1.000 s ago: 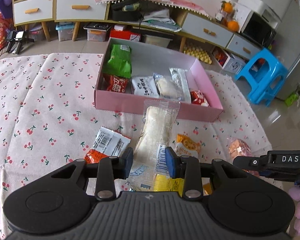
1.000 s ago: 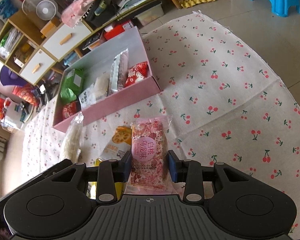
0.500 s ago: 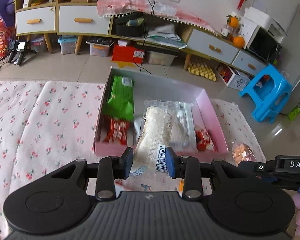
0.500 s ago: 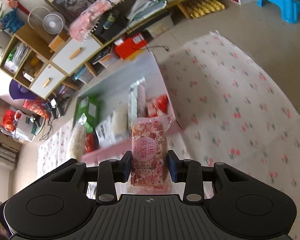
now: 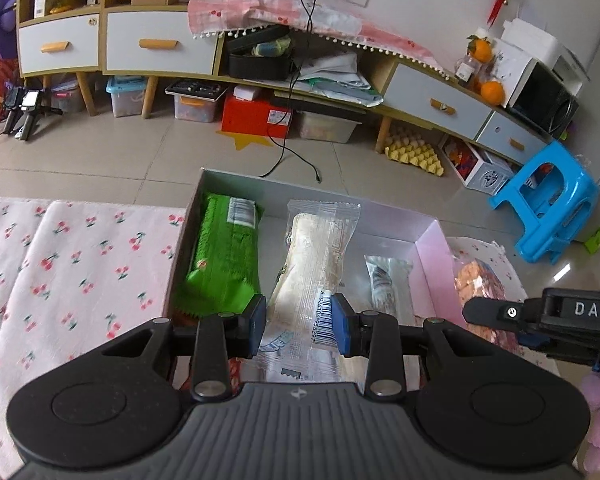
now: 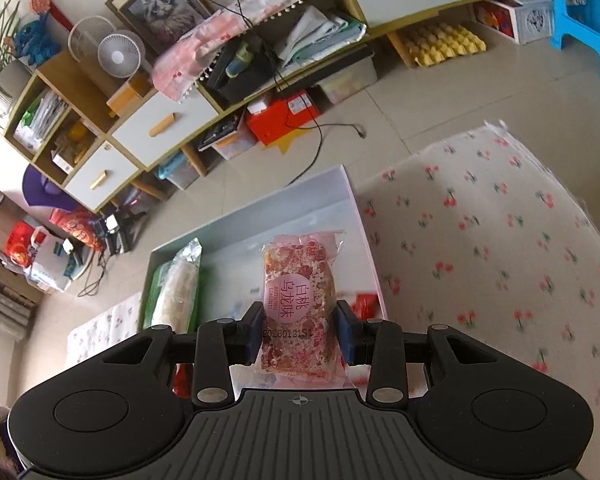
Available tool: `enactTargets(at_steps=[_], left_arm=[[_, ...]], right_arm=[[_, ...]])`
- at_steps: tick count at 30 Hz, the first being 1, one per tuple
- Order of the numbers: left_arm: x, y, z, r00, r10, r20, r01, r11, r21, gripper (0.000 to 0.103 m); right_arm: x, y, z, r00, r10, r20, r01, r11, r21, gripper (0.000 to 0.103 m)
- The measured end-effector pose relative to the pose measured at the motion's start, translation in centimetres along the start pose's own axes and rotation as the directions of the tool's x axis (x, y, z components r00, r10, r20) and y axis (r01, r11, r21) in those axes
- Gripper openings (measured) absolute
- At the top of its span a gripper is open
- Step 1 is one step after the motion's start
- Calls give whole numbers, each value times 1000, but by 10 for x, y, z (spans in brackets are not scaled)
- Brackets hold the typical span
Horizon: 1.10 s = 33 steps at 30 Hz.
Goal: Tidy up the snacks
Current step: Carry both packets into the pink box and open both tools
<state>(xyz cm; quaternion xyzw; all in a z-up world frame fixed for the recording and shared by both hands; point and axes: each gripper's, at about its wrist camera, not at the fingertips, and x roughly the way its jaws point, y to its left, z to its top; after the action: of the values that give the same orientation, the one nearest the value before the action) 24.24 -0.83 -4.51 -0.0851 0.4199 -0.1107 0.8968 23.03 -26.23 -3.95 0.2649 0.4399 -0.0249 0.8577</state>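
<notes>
My left gripper is shut on a clear-wrapped pale pastry packet and holds it above the pink box. The box holds a green packet and a small clear packet. My right gripper is shut on a pink flecked snack packet and holds it over the same box. The pale pastry packet also shows at the left in the right wrist view. The right gripper's arm and its pink packet show at the right in the left wrist view.
The box sits on a white cherry-print cloth that spreads to the right. A red packet lies in the box's right end. Beyond are tiled floor, a low cabinet and a blue stool.
Both grippers have risen from the cloth and moved forward over the pink box, each still holding its packet. The loose snacks on the cloth have dropped out of view.
</notes>
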Motion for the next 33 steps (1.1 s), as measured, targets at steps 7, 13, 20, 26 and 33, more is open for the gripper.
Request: enactTargets(at_steps=[7,13,20,26,33], left_arm=[[19,-4,5,1000,18,-18,-18,999,36,32],[27,-4,6,999,28,-16,-28,998,58,32],[33,-9,3,999,48,0,-48,992,118,34],[29,-16,3,998,52,17,-54,985,164,49],[16,-22,1,998,56,26,-60,980,188,60]], right_arm=[[26,3,14,1000,13,15,-13,1000,-26,35],[39,6,18,1000,16,27,-14,998,-62,36],[43,1,22,998,37,52,-35,999,-42,40],[40,-1,23,998,43,49,-42,999,-21,56],[25,3,20,998,46,51,-46,999,-14,63]])
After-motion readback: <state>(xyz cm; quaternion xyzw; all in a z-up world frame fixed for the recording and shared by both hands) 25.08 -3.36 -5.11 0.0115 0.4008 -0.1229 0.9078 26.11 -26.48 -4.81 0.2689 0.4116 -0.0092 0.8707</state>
